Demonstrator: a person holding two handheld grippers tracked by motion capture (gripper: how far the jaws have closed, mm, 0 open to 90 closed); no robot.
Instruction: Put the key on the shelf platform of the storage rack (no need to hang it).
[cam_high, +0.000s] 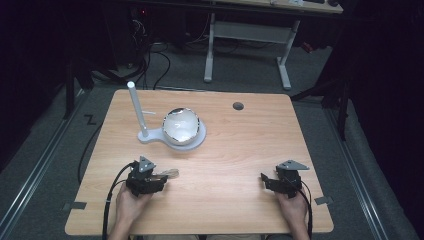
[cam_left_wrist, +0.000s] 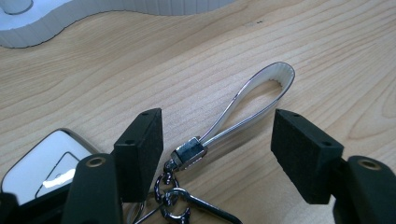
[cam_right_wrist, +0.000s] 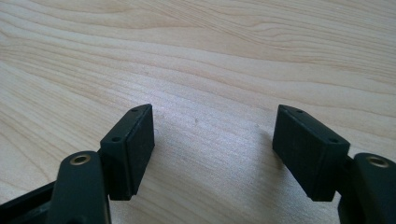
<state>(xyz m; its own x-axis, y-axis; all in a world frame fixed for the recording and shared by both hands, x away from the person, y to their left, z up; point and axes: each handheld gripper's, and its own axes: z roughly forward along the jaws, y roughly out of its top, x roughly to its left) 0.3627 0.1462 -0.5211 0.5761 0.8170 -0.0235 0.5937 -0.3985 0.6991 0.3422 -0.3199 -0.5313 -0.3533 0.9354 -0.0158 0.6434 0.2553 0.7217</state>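
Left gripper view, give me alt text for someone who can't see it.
A keychain strap loop lies on the wooden table between the open left gripper, whose black fingers sit on either side of its metal clasp without touching it. Metal key rings trail toward the camera, a white key fob lies at lower left, and a white stand base shows at top left.

Bare light wooden table (cam_high: 240, 165) lies open between both hands; a white stand with upright post (cam_high: 136, 107) and shiny bowl (cam_high: 181, 125) blocks the far-left area.
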